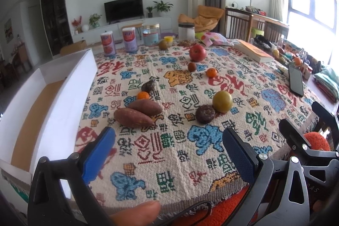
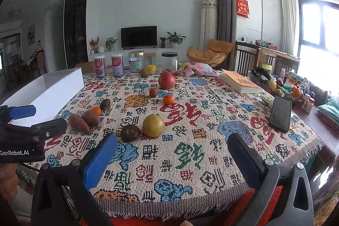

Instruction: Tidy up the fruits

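Fruit lies scattered on the patterned tablecloth (image 1: pixel 190 154). Two sweet potatoes (image 1: pixel 137 114) (image 2: pixel 84 120) and a small orange (image 1: pixel 143 95) sit near the white box (image 1: pixel 63 103) (image 2: pixel 53 90) at the left. A yellow-green fruit (image 1: pixel 222 101) (image 2: pixel 153 125) touches a dark round fruit (image 1: pixel 205 114) (image 2: pixel 130 133) mid-table. Farther back are a red apple (image 1: pixel 197 53) (image 2: pixel 166 80), another orange (image 1: pixel 211 72) (image 2: pixel 168 100) and a brown fruit (image 1: pixel 192 67). My left gripper (image 1: pixel 169 147) and right gripper (image 2: pixel 172 154) both stand open over the near table edge, holding nothing.
Two cans (image 1: pixel 109 43), two jars (image 1: pixel 150 34), a snack bag (image 1: pixel 211 38), a book (image 1: pixel 254 51) and a phone (image 2: pixel 280 113) sit along the back and right. A basket of items (image 2: pixel 284 88) stands at the far right. The right gripper's body (image 1: pixel 307 141) shows in the left wrist view.
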The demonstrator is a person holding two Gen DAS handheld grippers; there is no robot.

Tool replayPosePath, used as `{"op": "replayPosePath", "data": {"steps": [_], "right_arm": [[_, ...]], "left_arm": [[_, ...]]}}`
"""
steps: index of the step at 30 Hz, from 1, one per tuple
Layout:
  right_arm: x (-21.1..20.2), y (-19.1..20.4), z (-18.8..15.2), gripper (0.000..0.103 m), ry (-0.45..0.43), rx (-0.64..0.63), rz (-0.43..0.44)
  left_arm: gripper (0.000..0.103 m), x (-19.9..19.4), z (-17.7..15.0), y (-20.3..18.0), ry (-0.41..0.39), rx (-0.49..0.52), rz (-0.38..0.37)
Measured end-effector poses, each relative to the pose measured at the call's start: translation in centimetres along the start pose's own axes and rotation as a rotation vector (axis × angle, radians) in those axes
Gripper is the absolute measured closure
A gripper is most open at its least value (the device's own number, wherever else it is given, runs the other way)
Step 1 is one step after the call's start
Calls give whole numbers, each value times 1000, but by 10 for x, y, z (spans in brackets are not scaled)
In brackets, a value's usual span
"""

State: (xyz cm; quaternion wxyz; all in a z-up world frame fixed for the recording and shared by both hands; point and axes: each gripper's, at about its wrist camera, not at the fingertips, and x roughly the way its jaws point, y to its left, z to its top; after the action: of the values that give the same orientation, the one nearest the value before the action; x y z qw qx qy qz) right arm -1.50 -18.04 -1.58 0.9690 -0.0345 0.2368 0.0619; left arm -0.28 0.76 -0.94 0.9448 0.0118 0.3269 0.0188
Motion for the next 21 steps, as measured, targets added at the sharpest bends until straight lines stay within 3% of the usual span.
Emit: {"op": "replayPosePath", "data": {"steps": [4,21], "right_arm": [[-6,6,-3,0,-33,-43,-37],[-2,1,-4,0,10,4,16]], "left_arm": [[1,-1,0,0,0,-3,1],[1,2,-4,-4,23,11,-8]]}}
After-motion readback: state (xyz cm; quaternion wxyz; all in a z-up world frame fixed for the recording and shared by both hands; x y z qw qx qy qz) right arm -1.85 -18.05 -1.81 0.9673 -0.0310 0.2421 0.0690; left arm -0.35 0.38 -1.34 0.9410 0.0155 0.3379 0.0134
